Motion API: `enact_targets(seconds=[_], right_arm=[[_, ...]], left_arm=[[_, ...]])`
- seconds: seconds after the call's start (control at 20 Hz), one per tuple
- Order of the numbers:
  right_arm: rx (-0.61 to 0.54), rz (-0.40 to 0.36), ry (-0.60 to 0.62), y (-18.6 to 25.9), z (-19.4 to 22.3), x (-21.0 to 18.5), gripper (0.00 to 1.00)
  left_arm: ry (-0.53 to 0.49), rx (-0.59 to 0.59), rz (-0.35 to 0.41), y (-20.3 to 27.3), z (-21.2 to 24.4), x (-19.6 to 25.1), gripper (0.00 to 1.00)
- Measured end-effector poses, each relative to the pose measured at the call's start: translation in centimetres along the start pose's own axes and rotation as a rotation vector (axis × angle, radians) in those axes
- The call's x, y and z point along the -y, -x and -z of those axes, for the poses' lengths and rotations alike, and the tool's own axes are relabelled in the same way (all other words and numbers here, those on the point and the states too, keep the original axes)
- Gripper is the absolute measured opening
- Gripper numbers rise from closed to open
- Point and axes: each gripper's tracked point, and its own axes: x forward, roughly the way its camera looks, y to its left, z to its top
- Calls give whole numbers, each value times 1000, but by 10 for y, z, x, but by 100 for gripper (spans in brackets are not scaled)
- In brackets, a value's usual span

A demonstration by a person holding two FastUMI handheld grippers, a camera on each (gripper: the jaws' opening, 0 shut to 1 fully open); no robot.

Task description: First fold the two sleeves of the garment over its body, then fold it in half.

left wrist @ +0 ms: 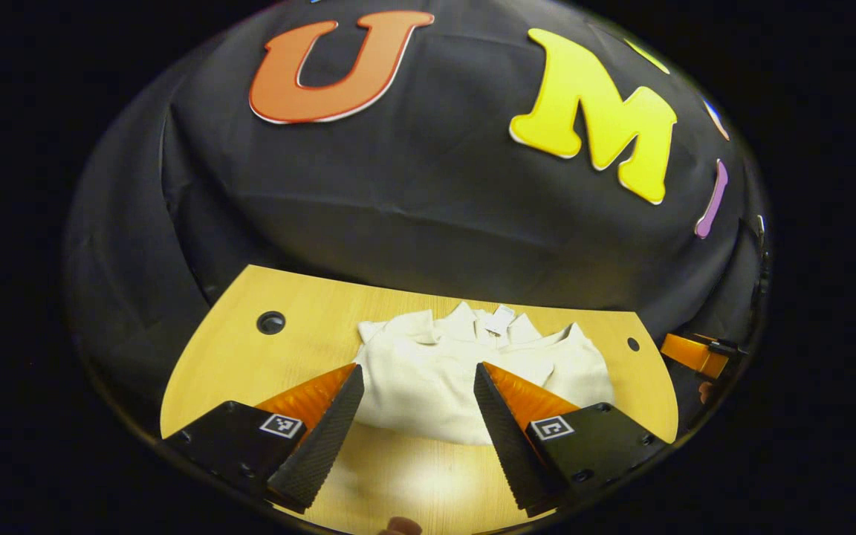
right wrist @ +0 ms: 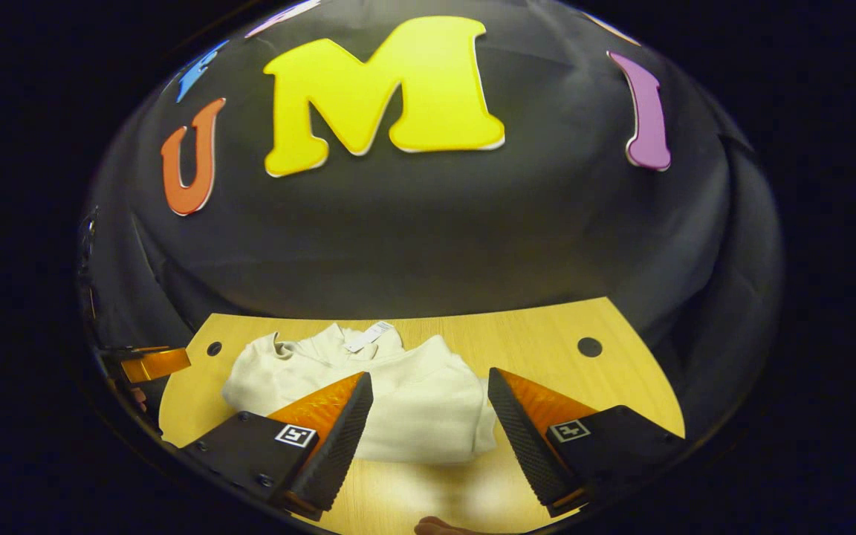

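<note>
Left gripper view: the left hand-held gripper [left wrist: 417,412] is spread wide and grips nothing; the garment [left wrist: 435,379] lies bunched on the bench [left wrist: 250,357], just ahead of and between the fingers, apart from them. Right gripper view: the right hand-held gripper [right wrist: 430,420] is likewise spread and empty; the garment [right wrist: 413,394] lies ahead, mostly toward its left finger, on the bench [right wrist: 547,334].
</note>
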Motion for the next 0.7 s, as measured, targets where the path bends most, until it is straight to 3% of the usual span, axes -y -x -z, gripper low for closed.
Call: enact_targets(seconds=[0.15,0.3,0.6,0.7], right_arm=[[75,9,63,63,-9,5,93],[167,16,49,124,-20,11,98],[283,29,59,220,-27,16,97],[313,0,135,241,-23,2,97]], left_arm=[[-26,89,-23,68,-6,13,95],[-56,202,-61,126,-14,13,96],[-64,320,-61,205,-19,28,97],[-67,370,-63,225,-23,31,97]])
